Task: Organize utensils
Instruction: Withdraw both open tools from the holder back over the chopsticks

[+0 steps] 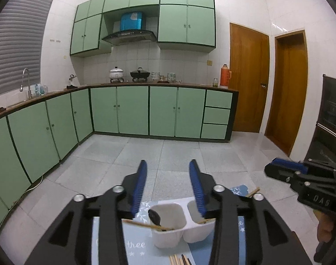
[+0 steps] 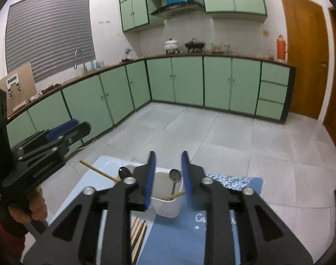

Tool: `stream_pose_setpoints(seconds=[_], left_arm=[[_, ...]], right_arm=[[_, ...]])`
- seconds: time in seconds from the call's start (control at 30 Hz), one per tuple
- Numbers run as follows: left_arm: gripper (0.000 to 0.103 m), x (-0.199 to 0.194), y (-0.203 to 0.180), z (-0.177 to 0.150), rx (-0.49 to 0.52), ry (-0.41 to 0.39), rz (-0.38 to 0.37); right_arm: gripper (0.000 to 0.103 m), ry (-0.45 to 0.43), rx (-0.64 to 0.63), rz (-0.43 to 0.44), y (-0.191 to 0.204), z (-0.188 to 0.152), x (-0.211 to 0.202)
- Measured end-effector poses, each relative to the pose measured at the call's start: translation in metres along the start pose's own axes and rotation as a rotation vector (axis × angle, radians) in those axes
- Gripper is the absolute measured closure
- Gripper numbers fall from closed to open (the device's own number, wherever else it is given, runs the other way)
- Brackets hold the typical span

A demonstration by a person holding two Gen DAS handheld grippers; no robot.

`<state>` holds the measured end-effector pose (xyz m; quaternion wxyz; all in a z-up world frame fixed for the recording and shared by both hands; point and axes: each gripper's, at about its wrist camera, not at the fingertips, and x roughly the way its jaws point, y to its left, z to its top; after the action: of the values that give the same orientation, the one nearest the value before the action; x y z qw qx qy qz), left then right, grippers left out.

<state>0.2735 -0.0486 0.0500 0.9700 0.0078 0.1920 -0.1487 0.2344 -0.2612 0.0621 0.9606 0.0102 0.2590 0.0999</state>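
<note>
Green cabinets (image 1: 132, 110), grey tiled floor (image 1: 179, 154), wooden door (image 1: 248, 79), shuttered window (image 2: 50, 33)

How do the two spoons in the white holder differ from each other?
The black spoon stands in the left compartment of the white holder; the metal spoon stands in the right one. The black spoon looks dark and dull, the metal spoon silver and shiny. Both stand bowl up, and each shares its compartment with a wooden chopstick.
</note>
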Motion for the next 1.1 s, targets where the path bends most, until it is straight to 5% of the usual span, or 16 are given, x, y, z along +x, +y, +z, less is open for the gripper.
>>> stream_pose_setpoints(seconds=[0.27, 0.37, 0.73, 1.1], left_arm=[[0.036, -0.062, 0.004, -0.042, -0.022, -0.007, 0.022], [0.027, -0.080, 0.003, -0.071, -0.018, 0.017, 0.038], [0.019, -0.100, 0.006, -0.188, -0.041, 0.183, 0.063], [0.019, -0.095, 0.011, -0.253, -0.043, 0.353, 0.083]], right_arm=[[0.032, -0.114, 0.024, -0.052, 0.004, -0.058, -0.065], [0.024, -0.108, 0.042, -0.072, 0.008, -0.090, -0.076], [0.019, 0.035, 0.110, -0.084, 0.029, -0.212, -0.071], [0.027, 0.194, 0.064, -0.077, 0.060, -0.275, -0.045]])
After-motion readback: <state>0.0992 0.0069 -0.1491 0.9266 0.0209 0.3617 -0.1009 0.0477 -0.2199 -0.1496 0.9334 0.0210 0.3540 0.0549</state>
